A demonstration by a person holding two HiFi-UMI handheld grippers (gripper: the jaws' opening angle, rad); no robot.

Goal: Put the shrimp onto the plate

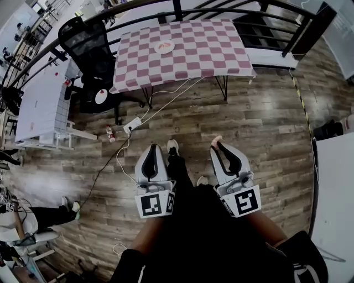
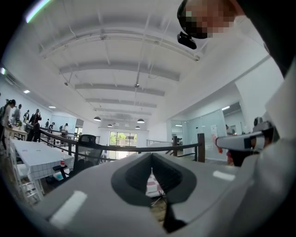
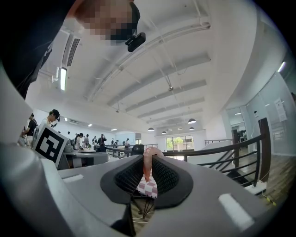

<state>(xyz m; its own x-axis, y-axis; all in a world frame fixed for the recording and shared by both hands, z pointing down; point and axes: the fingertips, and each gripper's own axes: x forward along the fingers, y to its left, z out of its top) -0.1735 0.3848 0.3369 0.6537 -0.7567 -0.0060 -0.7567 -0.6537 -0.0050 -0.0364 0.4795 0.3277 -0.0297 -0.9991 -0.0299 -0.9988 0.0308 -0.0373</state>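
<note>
Pinching the shrimp (image 3: 146, 166) between its jaws, the right gripper (image 3: 148, 157) holds it upright. The pink body is clamped between the black ribbed pads, and its curled end pokes out above the tips. In the head view the same shrimp (image 1: 215, 140) shows as a small pink nub at the tip of the right gripper (image 1: 217, 145). It hangs over the wooden floor (image 1: 265, 110), well short of the table's near edge.

The plate (image 1: 164, 47) sits on the table (image 1: 210, 55), which is covered by a red-and-white checkered cloth. The plate lies left of the cloth's middle and closer to the far edge than the near one. Something pale orange lies on it, too small to make out. The shrimp and the plate are well apart.

The left gripper (image 1: 154, 147) is just beside the right one, level with it and also over the floor. In its own view the left gripper (image 2: 151, 161) has its jaws brought together with nothing between them, leaving only a thin slit through which a bit of the checkered cloth shows.

A black office chair (image 1: 88, 44) stands off the table's left edge, and a dark railing (image 1: 166, 6) runs behind the far edge. On the floor between the table and the person lie a white power strip (image 1: 133, 124) with its cables and a small bottle (image 1: 110, 133). A white table (image 1: 38, 102) stands farther left.
</note>
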